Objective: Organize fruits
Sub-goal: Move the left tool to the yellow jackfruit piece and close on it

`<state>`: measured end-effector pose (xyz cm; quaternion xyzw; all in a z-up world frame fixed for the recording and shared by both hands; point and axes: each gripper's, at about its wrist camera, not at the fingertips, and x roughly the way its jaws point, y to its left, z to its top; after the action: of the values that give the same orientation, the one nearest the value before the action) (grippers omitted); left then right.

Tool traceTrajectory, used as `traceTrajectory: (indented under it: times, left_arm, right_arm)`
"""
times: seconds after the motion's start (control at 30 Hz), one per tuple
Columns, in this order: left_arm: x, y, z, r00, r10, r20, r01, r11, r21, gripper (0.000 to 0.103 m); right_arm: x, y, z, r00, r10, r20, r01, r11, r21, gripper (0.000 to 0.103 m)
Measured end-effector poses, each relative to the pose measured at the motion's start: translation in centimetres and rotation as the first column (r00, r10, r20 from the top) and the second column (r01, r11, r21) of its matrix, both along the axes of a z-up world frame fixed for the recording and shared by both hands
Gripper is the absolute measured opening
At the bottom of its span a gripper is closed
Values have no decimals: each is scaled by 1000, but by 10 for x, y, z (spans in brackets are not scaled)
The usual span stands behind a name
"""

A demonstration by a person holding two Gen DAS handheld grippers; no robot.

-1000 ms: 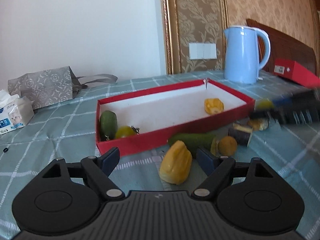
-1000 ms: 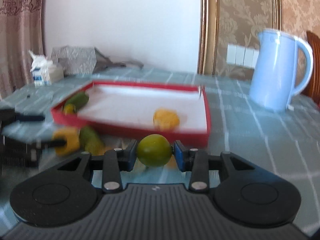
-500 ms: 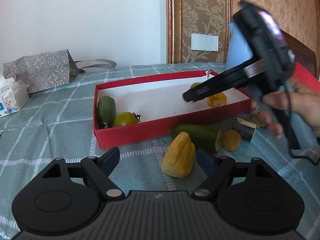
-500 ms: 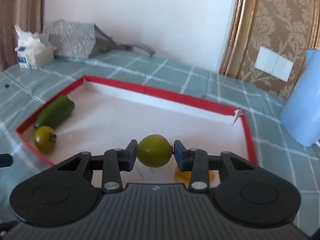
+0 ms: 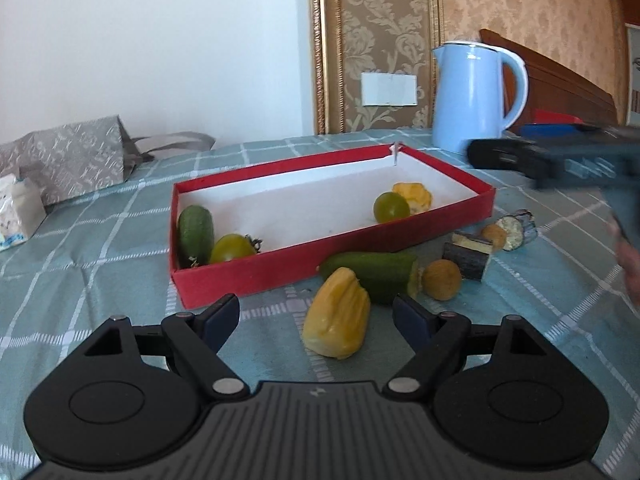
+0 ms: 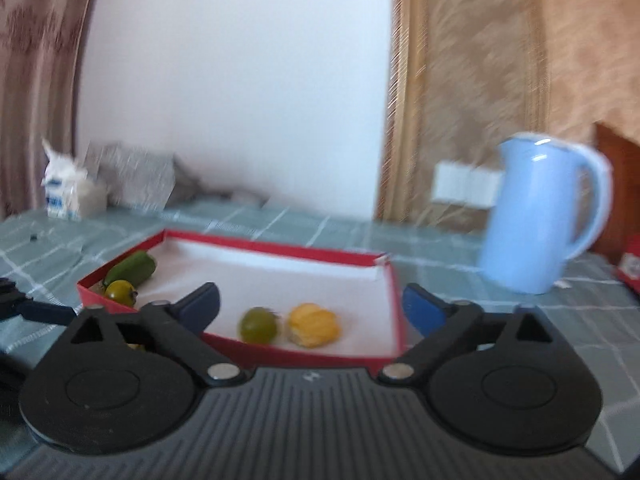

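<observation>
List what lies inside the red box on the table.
Inside the red box: a cucumber and green tomato at one end, another green tomato beside a yellow fruit piece at the other. The near wall hides some floor.

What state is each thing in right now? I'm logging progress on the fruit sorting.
red box: open, partly filled.
round green fruit: in the box, beside the yellow piece.
cucumber: in the box's left end, by the green tomato.
yellow fruit: outside, on the cloth.
cut cucumber: outside, lying against the box front.
left gripper: open, empty.
right gripper: open, empty, jaws just opened.
</observation>
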<state>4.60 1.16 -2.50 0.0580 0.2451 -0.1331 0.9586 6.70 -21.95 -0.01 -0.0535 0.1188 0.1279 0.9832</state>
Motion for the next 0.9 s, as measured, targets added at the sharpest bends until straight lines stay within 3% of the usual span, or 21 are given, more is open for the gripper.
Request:
traceTrajectory:
  times: [0.1, 0.37, 0.53, 0.73, 0.83, 0.9]
  left_arm:
    - [-1, -2, 0, 1000, -20, 4, 20, 1000, -1, 84]
    - [5, -8, -1, 996, -85, -20, 84, 996, -15, 84]
    - [14, -10, -5, 992, -100, -71, 99, 995, -17, 84]
    - [16, -4, -5, 995, -71, -64, 68, 996, -49, 83]
    - [23, -4, -8, 990, -77, -116, 71, 996, -52, 76]
    - [24, -5, -9, 990, -72, -118, 67, 997, -43, 65]
  right_arm:
    - [-24, -17, -12, 999, 3, 43, -3, 1000, -1, 100]
    - [-16, -25, -20, 995, 36, -90, -29, 996, 82, 100]
    - [-15, -27, -22, 995, 21, -101, -11, 995, 97, 100]
    - [-15, -27, -23, 994, 25, -103, -15, 995, 98, 100]
    - [-16, -25, -23, 995, 26, -101, -17, 996, 91, 101]
    - [-16, -25, -23, 995, 23, -98, -14, 996, 89, 101]
